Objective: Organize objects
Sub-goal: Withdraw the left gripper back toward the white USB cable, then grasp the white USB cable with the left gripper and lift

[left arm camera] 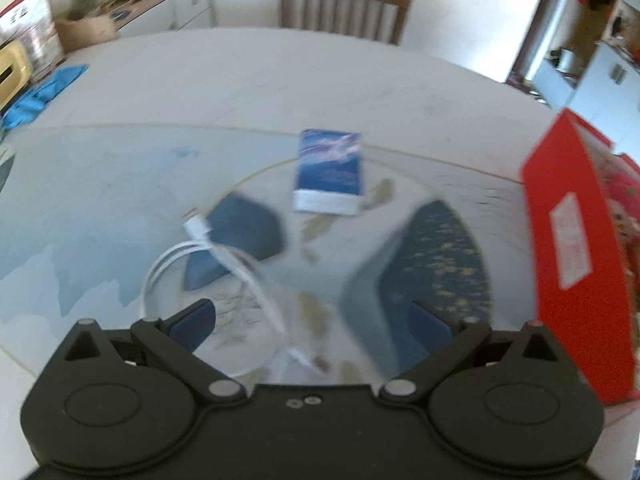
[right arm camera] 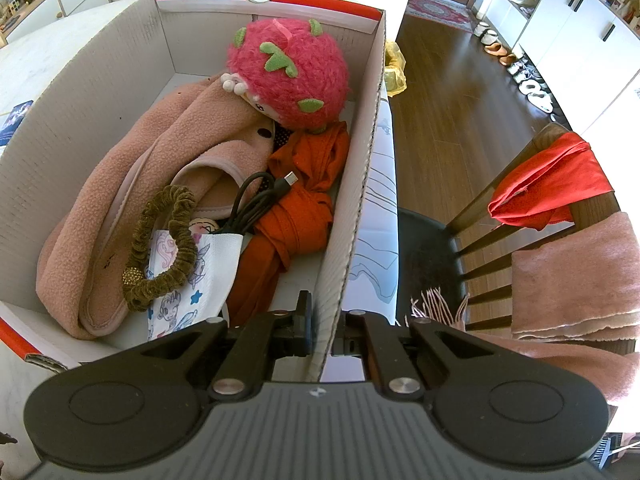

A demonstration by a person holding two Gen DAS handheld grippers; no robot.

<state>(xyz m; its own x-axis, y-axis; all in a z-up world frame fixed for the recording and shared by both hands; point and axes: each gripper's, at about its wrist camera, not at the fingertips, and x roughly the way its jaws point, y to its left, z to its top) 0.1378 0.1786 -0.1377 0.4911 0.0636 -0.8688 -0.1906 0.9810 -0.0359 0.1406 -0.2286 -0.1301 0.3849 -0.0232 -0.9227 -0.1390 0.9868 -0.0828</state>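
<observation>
left gripper (left arm camera: 312,316): jaws spread wide, nothing held, above coiled white charging cable (left arm camera: 224,268) mid-bench (view blurred) | blue-and-white card packet (left arm camera: 330,172) just beyond | right gripper (right arm camera: 320,328): jaws pinching side wall of red-trimmed white cardboard box (right arm camera: 352,184) at bench edge | inside: pink fuzzy plush toy (right arm camera: 288,76), black cable (right arm camera: 256,200), olive scrunchie (right arm camera: 160,248)

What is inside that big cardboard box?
The box holds a pink plush toy, pink fleece, orange cloth, black cable, scrunchie and patterned pouch. Anything underneath is covered.
</observation>
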